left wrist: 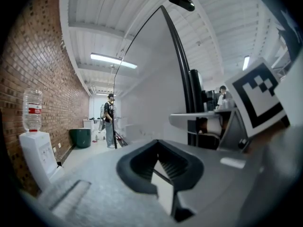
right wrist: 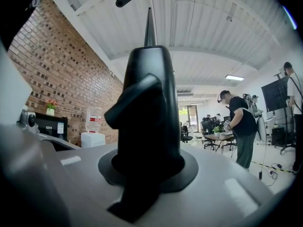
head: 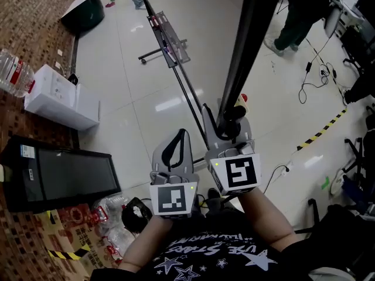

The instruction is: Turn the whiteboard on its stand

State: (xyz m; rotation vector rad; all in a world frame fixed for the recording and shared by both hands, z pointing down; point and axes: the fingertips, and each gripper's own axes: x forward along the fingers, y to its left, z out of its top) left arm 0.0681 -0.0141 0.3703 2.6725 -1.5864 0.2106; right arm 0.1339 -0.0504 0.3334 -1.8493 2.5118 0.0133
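water dispenser [head: 58,95]: white, against the brick wall at far left, with a clear bottle [head: 13,72] on top.
bin [head: 82,10]: dark green, further along the same wall, well apart from the dispenser.
monitor [head: 61,177]: black with a dark screen, near the dispenser on the side closer to the person.
left claw [head: 183,134]: jaws together at the tips with nothing between them. it is held just beside the right claw and is not gripping the board.
stand [head: 168,40]: a wheeled foot on the glossy pale floor, with a thin dark rail running from it toward the person.
whiteboard [head: 246,45]: seen edge-on from the head view, its black frame drops from the top of the picture into the right claw. the left gripper view shows its pale face rising up.
right claw [head: 225,124]: clamped on the whiteboard's black frame edge.
bystander [head: 299,10]: in dark clothes at top right, well apart from the board.
floor tape [head: 322,130]: a yellow-and-black stripe at far right.
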